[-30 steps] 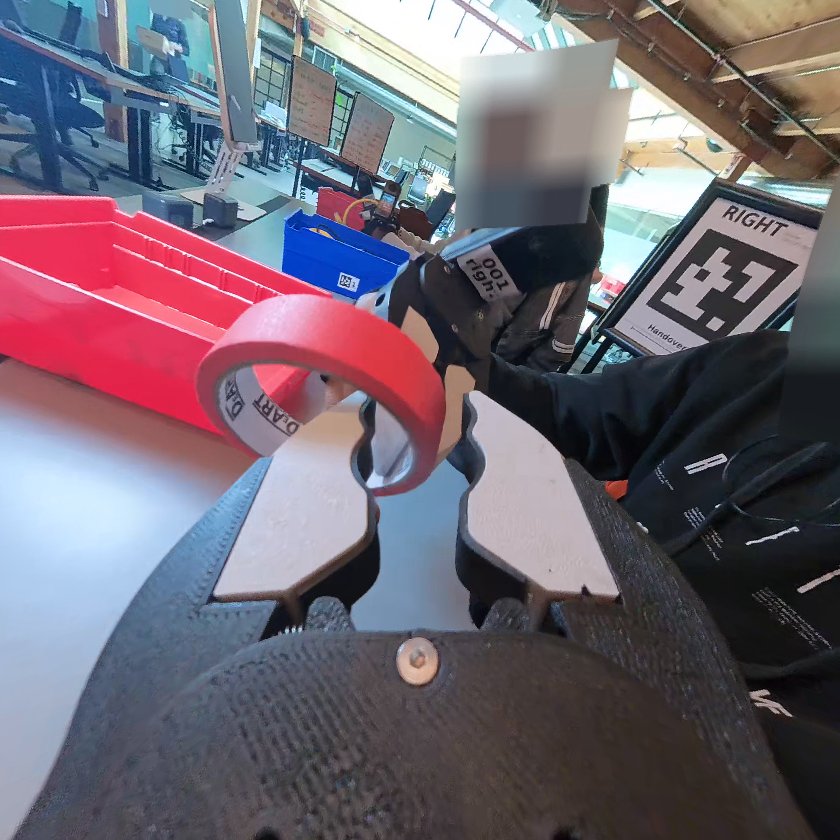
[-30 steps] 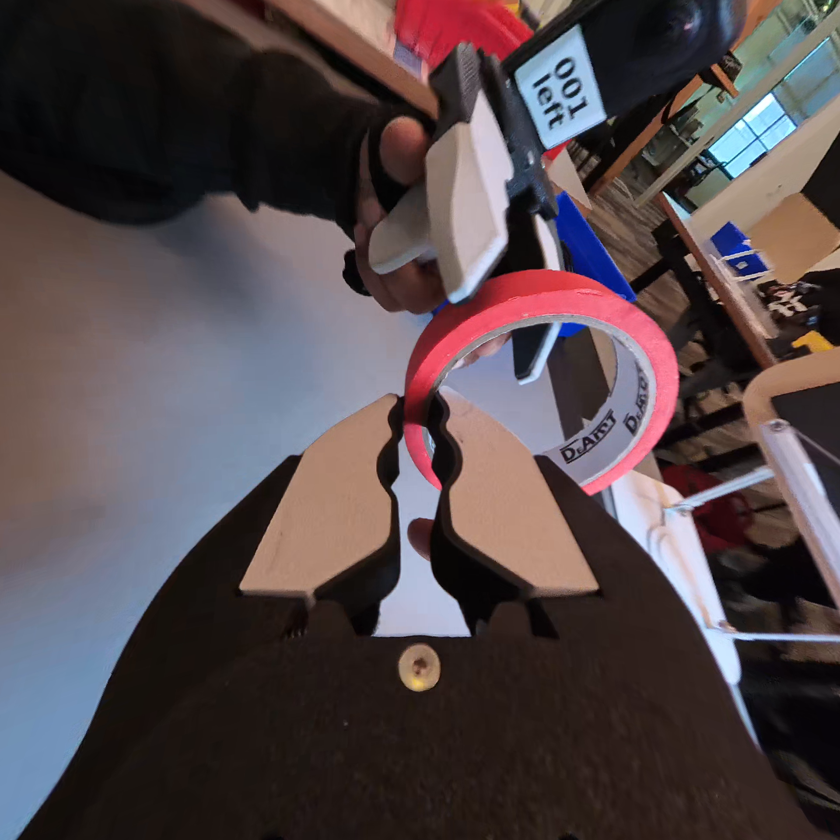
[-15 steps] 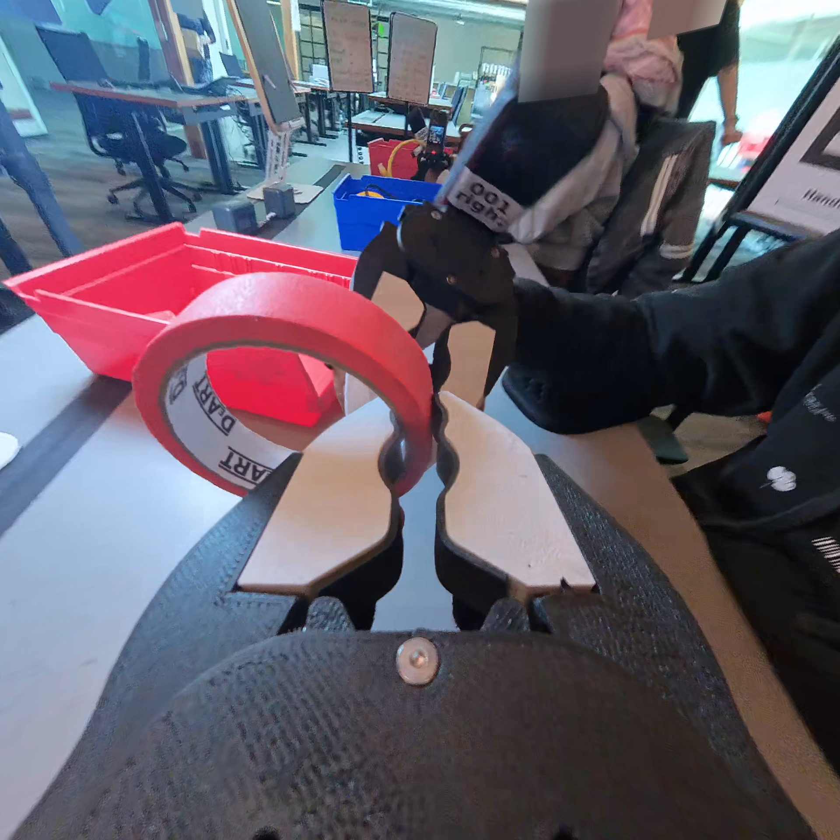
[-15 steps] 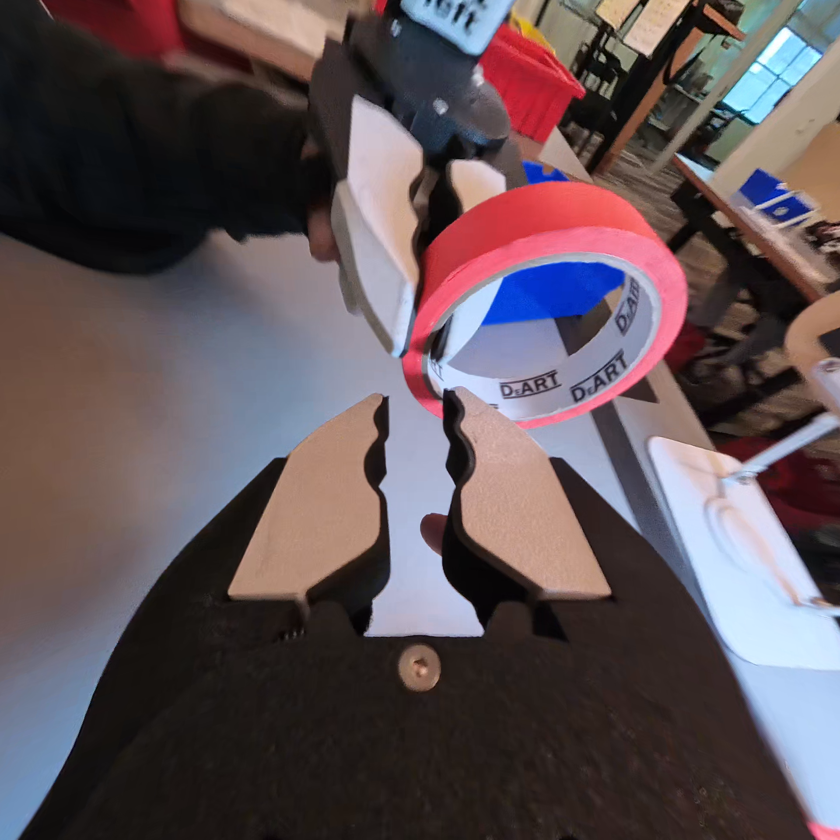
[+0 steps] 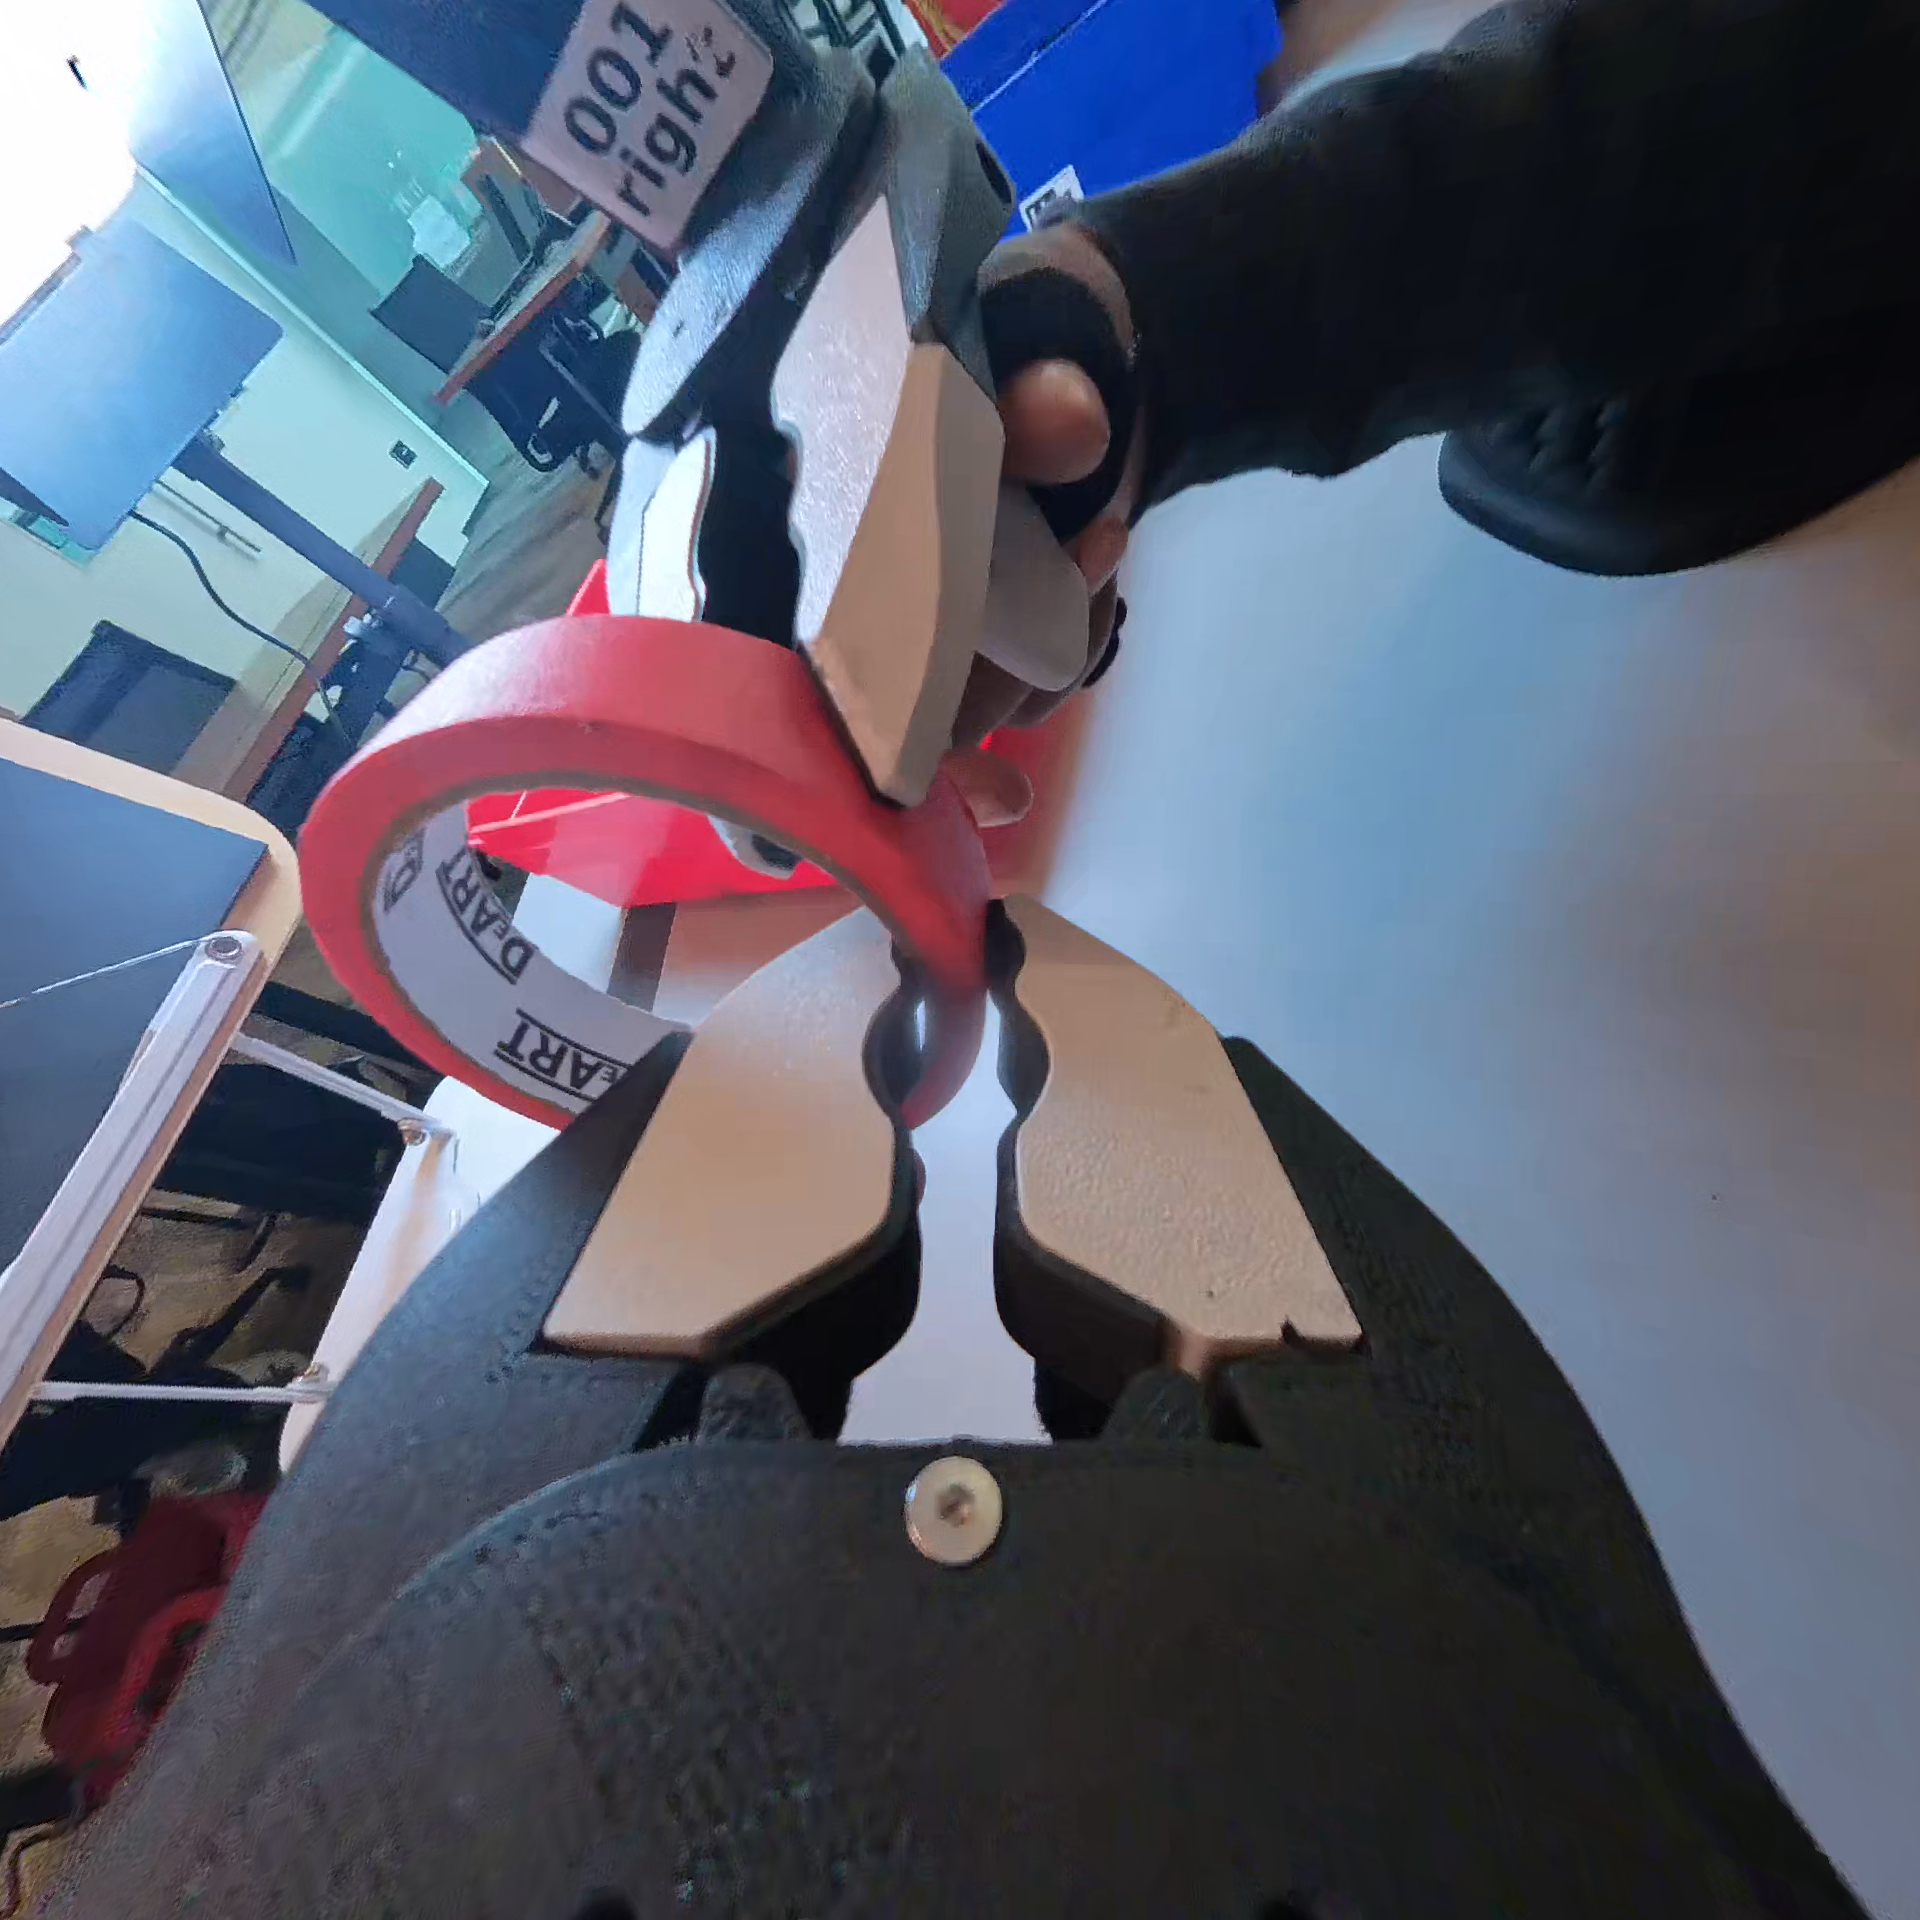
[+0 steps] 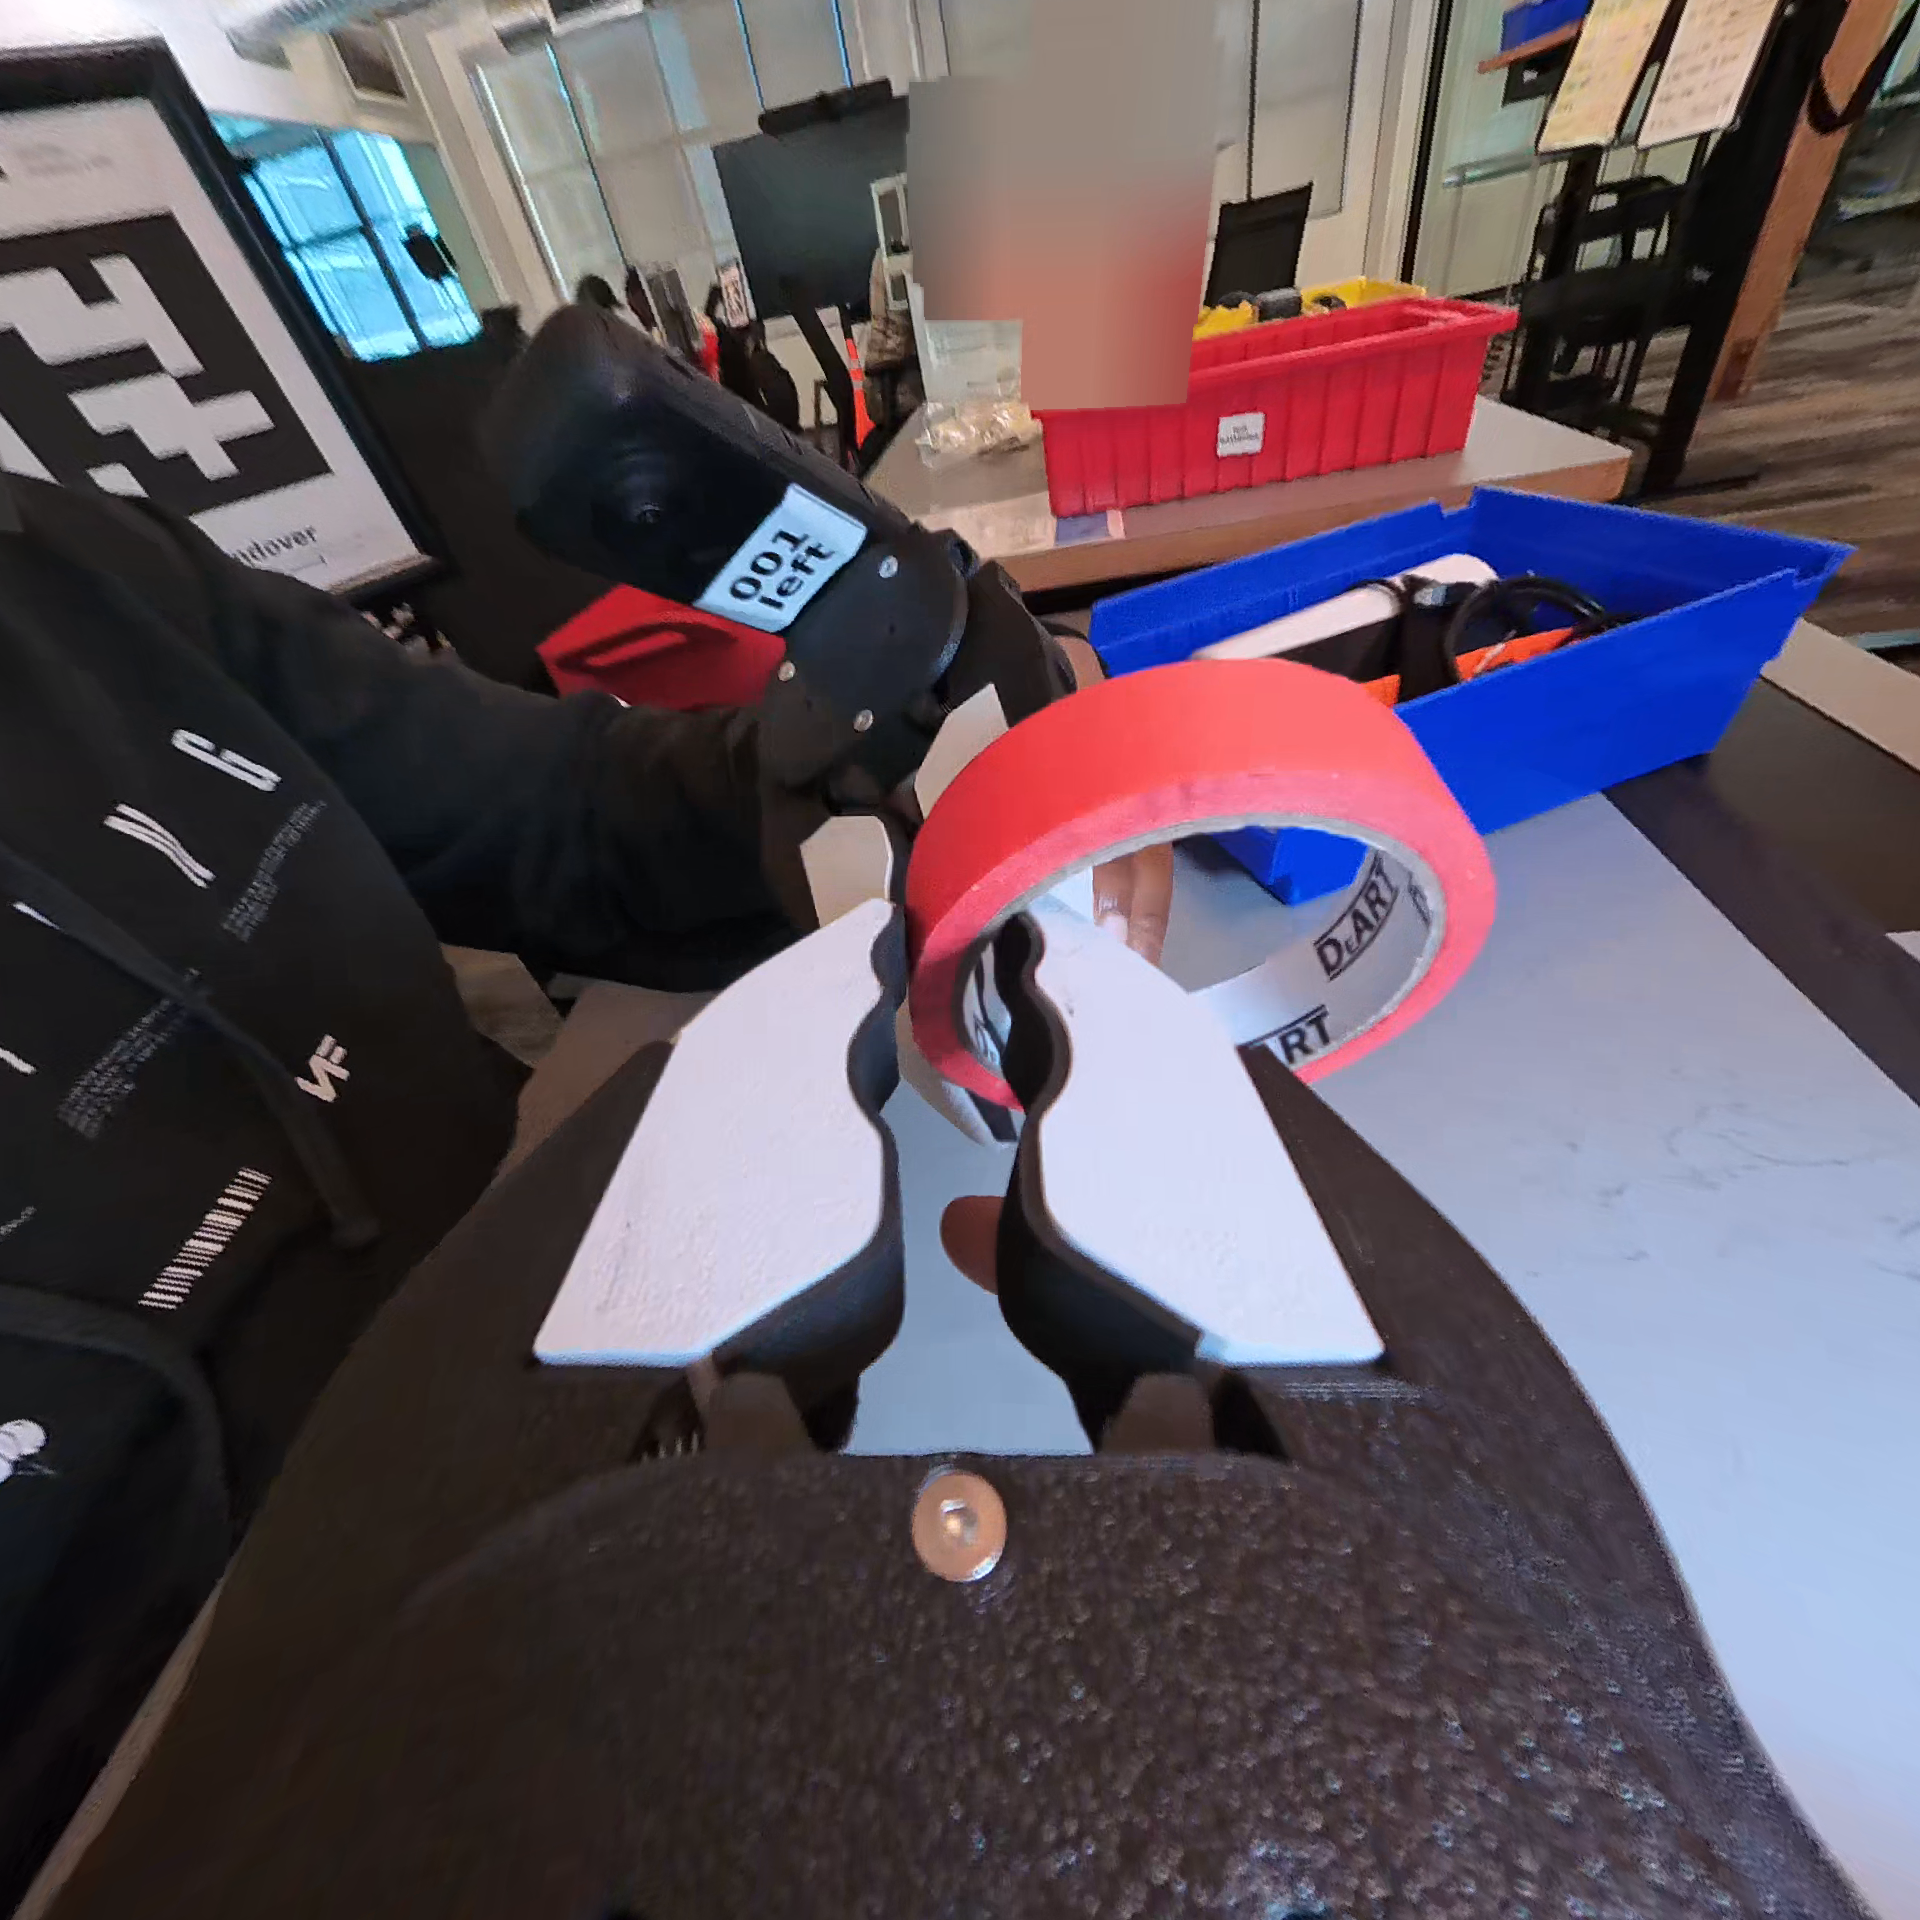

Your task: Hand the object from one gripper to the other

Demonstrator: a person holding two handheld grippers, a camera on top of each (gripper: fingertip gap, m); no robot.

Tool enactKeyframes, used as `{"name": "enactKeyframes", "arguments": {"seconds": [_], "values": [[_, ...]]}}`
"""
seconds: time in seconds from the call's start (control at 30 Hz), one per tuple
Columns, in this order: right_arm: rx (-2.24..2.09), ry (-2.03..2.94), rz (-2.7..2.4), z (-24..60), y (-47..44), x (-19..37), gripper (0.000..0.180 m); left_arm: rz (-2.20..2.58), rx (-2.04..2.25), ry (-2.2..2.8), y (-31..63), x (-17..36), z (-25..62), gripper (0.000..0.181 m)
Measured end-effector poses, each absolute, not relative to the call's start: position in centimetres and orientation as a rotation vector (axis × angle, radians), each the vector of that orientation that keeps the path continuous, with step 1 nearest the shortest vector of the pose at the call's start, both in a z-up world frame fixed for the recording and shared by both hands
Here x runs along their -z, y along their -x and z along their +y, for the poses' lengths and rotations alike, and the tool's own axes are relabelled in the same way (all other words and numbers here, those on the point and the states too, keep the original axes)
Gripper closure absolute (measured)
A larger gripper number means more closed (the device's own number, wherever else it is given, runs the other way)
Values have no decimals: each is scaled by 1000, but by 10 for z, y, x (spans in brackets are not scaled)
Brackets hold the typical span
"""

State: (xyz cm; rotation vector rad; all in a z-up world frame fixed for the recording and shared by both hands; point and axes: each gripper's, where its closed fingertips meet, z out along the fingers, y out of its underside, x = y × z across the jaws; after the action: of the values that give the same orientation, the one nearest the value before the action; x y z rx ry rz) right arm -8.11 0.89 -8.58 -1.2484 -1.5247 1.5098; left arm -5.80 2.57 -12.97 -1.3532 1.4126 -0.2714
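A red roll of tape (image 5: 582,696) is held in the air above the grey table. My left gripper (image 5: 951,935) is shut on the ring's wall, one finger inside and one outside. My right gripper (image 6: 951,935) is shut on the wall of the same roll (image 6: 1195,738), with its right finger inside the ring. In the left wrist view the right gripper (image 5: 821,826) comes down from above and straddles the ring close to my left fingertips. In the right wrist view the left gripper's black body (image 6: 831,623) sits just behind the roll, its fingertips hidden by it.
A blue bin (image 6: 1558,727) with cables stands on the table (image 6: 1662,1143) behind the roll. A red bin (image 6: 1299,416) sits on a farther table, and another red bin (image 5: 623,842) shows through the ring. A framed black-and-white marker sign (image 6: 125,343) stands at the left. One gripper's finger ends stand about 5 centimetres off the other's.
One second ago the right gripper held the roll with the left open around it. Half a second ago the left held it alone. Now the right has come back and closed on the ring.
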Motion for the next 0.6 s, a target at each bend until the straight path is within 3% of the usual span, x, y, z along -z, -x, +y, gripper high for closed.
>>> {"name": "enactKeyframes", "arguments": {"seconds": [0.13,0.33,0.43,0.53,0.6], "values": [[-1431,1184,-1588,3,82,90,168,1364,431,1412,60,130,24,167],[-1154,1098,-1689,5,82,104,170,1125,1124,1491,70,97,6,139],[-987,1022,-1743,3,89,112,170,1020,1306,1509,69,87,6,137],[-702,954,-1814,9,94,127,170,922,1370,1519,69,79,12,146],[-524,906,-1810,19,98,132,170,875,1380,1543,70,77,17,162]]}}
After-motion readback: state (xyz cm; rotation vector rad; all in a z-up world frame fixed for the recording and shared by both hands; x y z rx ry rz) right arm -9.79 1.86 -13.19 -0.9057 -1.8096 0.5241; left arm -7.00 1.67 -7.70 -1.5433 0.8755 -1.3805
